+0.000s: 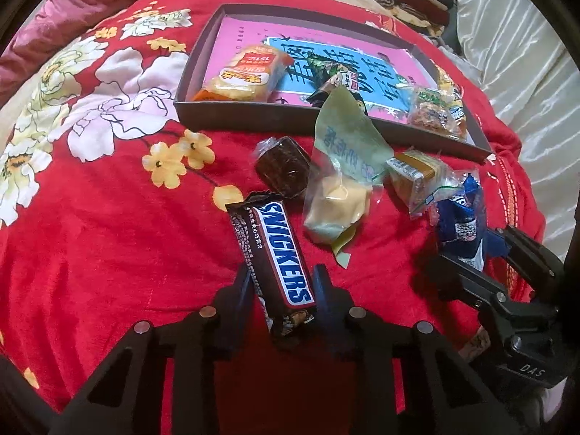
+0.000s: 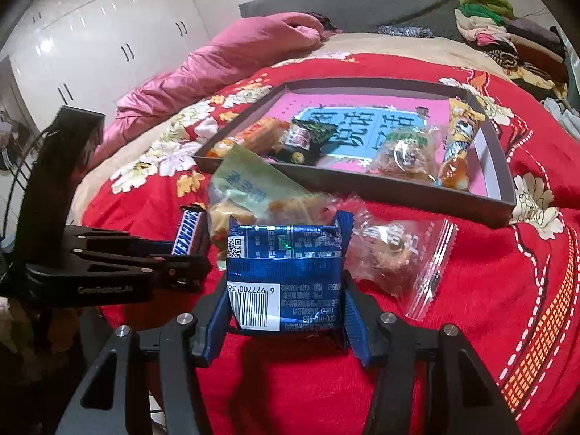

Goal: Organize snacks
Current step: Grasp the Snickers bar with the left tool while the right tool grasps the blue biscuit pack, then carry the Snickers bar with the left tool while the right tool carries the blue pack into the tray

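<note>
My left gripper (image 1: 281, 282) is shut on a Snickers bar (image 1: 275, 253), held near its lower end above the red blanket. My right gripper (image 2: 286, 304) is shut on a blue snack packet (image 2: 286, 272); it also shows in the left wrist view (image 1: 460, 224). A shallow dark tray (image 1: 203, 72) with a pink and blue bottom lies beyond and holds an orange cracker pack (image 1: 243, 72), a dark green packet (image 1: 326, 72) and clear-wrapped snacks (image 1: 435, 108). Loose on the blanket are a brown cake (image 1: 284, 170), a green and yellow pastry pack (image 1: 340, 181) and a tan pack (image 1: 413, 174).
The red flowered blanket (image 1: 108, 217) covers the bed. A pink quilt (image 2: 235, 58) lies at the far left. Folded clothes (image 2: 507, 32) are stacked at the far right. White cupboards (image 2: 90, 36) stand behind. A clear zip bag with a pastry (image 2: 398, 253) lies right of the blue packet.
</note>
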Tool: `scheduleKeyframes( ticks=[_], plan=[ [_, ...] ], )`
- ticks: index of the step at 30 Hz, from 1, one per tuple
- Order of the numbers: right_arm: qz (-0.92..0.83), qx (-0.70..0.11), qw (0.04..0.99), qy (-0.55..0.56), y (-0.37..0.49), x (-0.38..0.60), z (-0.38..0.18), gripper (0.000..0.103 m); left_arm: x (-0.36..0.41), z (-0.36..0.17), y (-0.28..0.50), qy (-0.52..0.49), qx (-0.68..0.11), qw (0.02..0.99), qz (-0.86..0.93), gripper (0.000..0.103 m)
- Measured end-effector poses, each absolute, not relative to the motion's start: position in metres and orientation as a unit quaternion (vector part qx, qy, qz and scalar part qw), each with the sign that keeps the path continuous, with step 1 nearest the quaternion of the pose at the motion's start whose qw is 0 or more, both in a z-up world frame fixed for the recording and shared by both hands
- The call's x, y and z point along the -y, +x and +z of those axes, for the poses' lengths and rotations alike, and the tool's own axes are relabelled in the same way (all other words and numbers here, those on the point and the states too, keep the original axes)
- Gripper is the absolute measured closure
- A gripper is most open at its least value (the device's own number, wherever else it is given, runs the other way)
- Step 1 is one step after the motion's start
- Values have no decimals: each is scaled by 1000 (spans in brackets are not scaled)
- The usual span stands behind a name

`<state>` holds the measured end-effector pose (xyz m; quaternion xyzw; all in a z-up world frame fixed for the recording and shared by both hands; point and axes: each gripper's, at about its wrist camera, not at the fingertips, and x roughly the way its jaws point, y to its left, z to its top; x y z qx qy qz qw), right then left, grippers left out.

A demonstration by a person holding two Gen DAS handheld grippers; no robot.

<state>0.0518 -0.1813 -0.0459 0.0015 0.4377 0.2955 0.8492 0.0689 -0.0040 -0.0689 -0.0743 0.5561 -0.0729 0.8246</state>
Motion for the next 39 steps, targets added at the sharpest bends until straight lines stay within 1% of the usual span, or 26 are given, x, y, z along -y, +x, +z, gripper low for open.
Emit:
scheduleKeyframes(
  ticks=[5,6,7,8,10,16,27,39],
  plan=[
    [312,-425,850,1,44,181,-39,48,-5,-60,64,-92,-558,821,-74,71],
    [315,-423,850,5,44,182,-38,48,-7,-57,60,-96,-557,822,-73,74],
    [318,-421,850,12,45,184,-37,48,-9,-51,57,-94,-553,825,-74,82],
    [321,-419,849,20,46,186,-36,48,-9,-47,55,-91,-549,827,-76,85],
    [321,-418,849,34,51,189,-35,48,-9,-43,53,-84,-544,831,-79,85],
    [318,-427,845,46,57,192,-41,48,-9,-52,55,-92,-553,823,-90,85],
    [340,-390,853,65,57,195,-27,48,-19,-41,55,-116,-540,827,-107,85],
    [342,-378,857,75,65,194,-19,48,-32,-26,56,-140,-519,834,-123,85]
  ],
)
